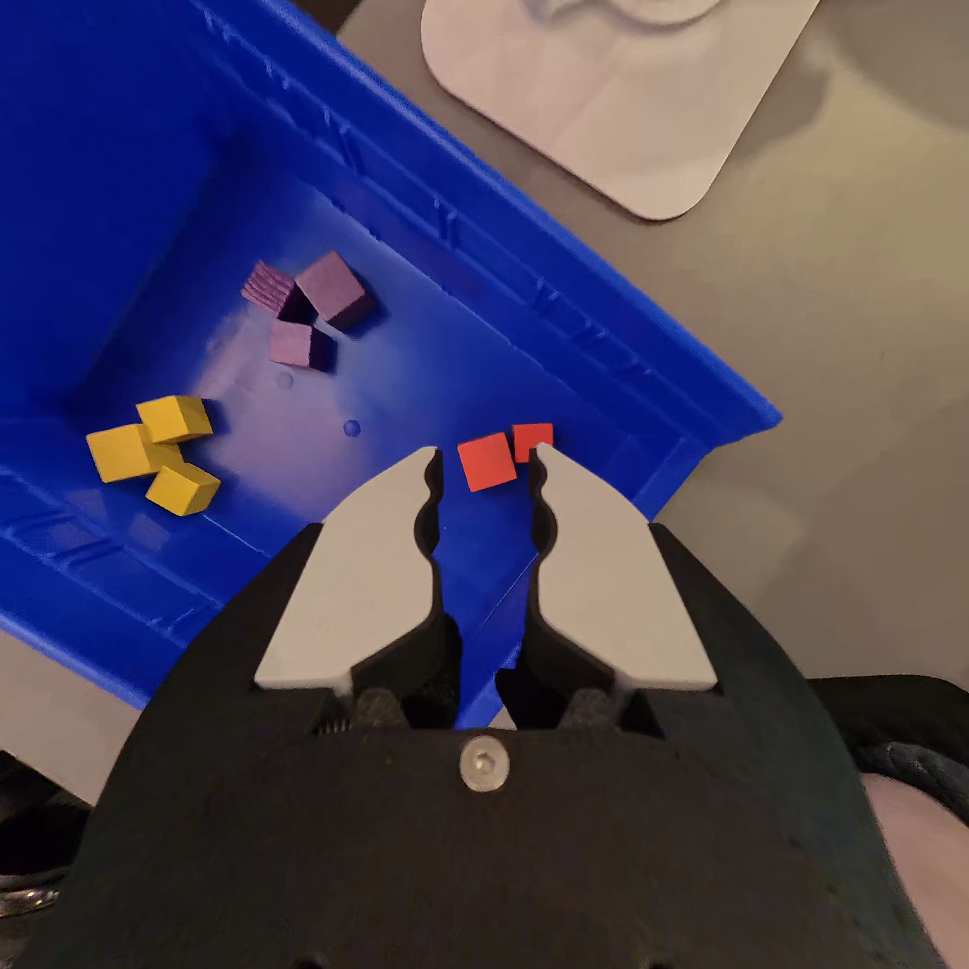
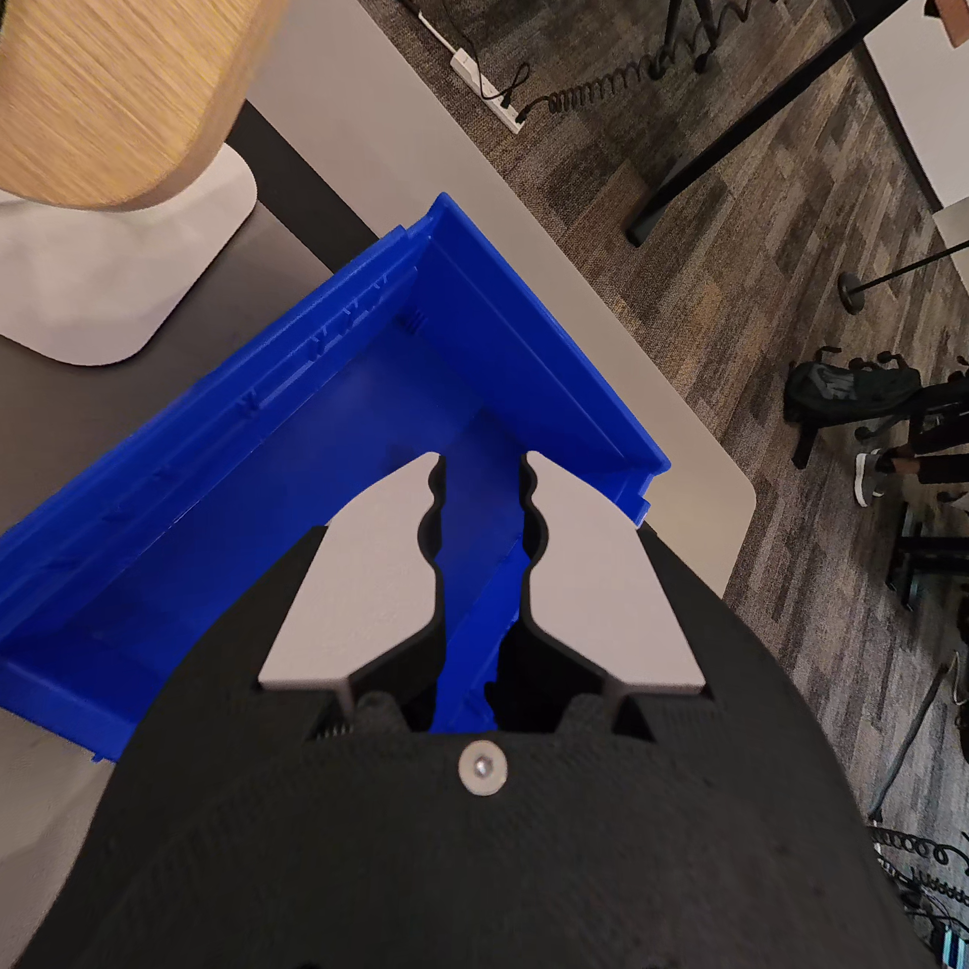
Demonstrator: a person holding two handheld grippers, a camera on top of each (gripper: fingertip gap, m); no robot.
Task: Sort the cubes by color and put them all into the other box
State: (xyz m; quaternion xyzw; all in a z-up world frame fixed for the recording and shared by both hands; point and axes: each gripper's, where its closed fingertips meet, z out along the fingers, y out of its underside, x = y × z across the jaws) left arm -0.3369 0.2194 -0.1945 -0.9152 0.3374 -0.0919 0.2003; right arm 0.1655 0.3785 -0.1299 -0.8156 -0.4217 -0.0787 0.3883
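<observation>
Left wrist view: we see the left gripper [image 1: 485,453] with jaws apart and nothing held, over a blue box [image 1: 524,272] holding three purple cubes [image 1: 307,309], three yellow cubes [image 1: 154,453] and two red cubes [image 1: 503,456], grouped by color.
Right wrist view: we see the right gripper [image 2: 482,461], jaws apart and bare, over another blue box [image 2: 550,335] showing no cubes.
Progress: we judge the sorting nearly finished.
Writing: none we can read.

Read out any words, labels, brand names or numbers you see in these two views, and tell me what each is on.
None can be read in either view.
The blue box with the yellow cubes, purple cubes and red cubes: only moulded ribs and dimples, no lettering.
The dark bag on the floor carries a pale mark, too blurred to read.
</observation>
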